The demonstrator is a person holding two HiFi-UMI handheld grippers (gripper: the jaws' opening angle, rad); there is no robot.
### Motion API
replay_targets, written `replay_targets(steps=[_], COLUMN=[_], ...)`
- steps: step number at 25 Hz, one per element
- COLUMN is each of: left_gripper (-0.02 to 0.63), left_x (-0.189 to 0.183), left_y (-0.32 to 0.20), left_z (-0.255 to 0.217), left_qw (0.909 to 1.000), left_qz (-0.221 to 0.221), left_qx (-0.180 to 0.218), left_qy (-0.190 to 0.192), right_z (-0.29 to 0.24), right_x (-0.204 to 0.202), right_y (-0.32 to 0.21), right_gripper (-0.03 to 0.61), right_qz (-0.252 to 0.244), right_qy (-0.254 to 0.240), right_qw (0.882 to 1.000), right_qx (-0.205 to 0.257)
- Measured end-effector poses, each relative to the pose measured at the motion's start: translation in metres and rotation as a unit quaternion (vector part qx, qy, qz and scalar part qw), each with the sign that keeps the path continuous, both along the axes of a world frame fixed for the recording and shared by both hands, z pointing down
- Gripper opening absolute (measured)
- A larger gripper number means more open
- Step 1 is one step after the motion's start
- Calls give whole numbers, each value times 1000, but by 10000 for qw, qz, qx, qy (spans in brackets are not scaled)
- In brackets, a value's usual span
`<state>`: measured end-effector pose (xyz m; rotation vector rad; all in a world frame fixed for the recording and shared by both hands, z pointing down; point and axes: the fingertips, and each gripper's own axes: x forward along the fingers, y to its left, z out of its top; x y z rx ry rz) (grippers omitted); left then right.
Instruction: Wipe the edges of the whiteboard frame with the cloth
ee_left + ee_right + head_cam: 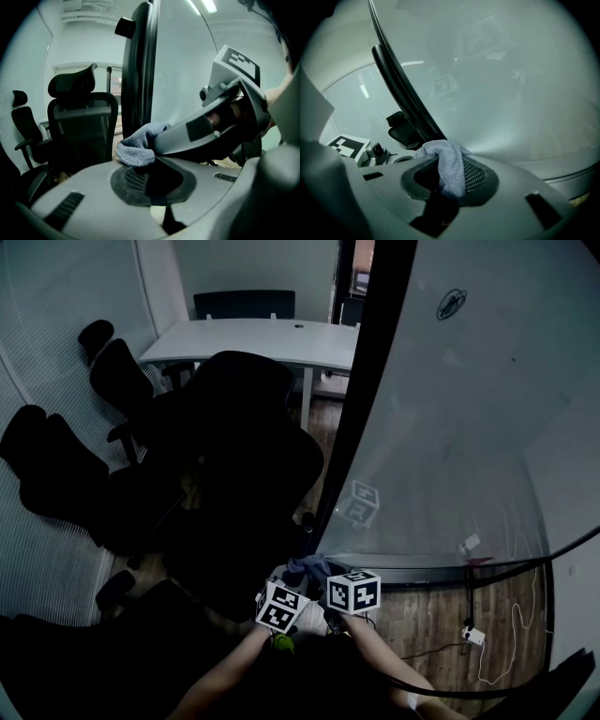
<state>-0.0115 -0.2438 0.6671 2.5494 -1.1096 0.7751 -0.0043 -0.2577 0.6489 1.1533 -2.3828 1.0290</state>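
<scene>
The whiteboard [459,418] has a black frame [354,413] whose left edge runs down to the lower left corner. A grey-blue cloth [306,567] is bunched at that corner. My right gripper [450,180] is shut on the cloth [451,164], which drapes between its pads right beside the frame [401,89]. My left gripper [152,176] looks shut with its tips against the cloth [135,150]; whether it pinches a fold is hidden. In the head view the left gripper [296,581] and right gripper [324,577] sit side by side, nearly touching.
Several black office chairs [234,456] crowd the space left of the board, one mesh-backed chair [79,122] close to the frame. A grey table [253,338] stands at the back. White cables and a plug [473,636] lie on the wood floor under the board.
</scene>
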Motion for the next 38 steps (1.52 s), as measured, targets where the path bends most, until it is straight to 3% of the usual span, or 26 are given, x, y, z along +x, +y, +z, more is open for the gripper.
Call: replay_targets(steps=[38], left_gripper=[15], left_x=[8], left_y=[-5], left_z=[-113], left_qw=[9897], left_qz=[484], left_qx=[1279], left_qy=[-414], right_z=[-113], right_x=[2], right_y=[-3], right_gripper=[97], right_qz=[-13], right_qy=[-386], right_qw=[9954], right_qx=[877])
